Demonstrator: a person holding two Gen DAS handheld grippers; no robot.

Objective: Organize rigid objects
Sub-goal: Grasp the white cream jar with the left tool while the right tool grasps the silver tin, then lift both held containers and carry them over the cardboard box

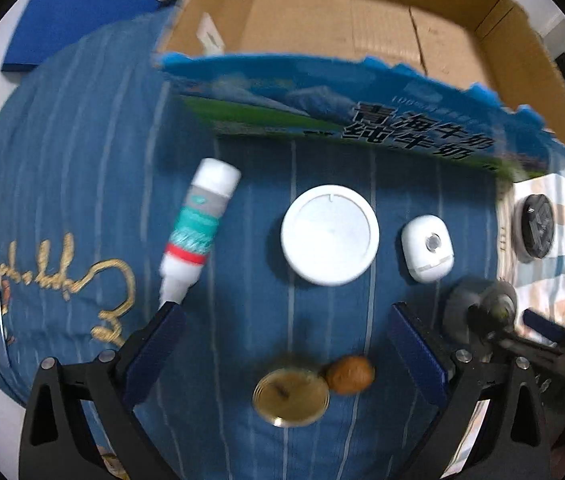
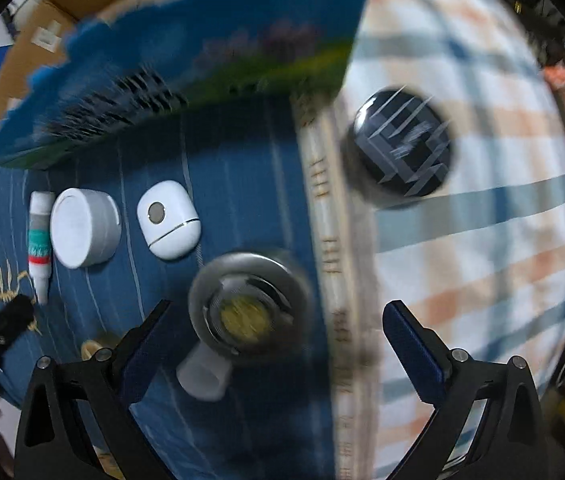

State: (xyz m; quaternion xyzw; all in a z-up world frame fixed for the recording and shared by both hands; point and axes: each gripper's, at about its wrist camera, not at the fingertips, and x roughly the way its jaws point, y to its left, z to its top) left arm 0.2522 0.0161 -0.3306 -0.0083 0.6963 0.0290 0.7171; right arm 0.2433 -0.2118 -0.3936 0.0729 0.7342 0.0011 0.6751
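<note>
On a blue striped cloth lie a white and teal tube, a white round disc, a small white rounded case, a gold tin and a brown nut-like ball. My left gripper is open and empty above the tin. A grey flashlight-like lamp lies between the fingers of my open right gripper. A black round lid rests on the checked cloth. The tube, disc and case also show in the right wrist view.
An open cardboard box with a blue printed front wall stands behind the objects. A blue flat board lies at the far left. My right gripper shows at the right of the left wrist view.
</note>
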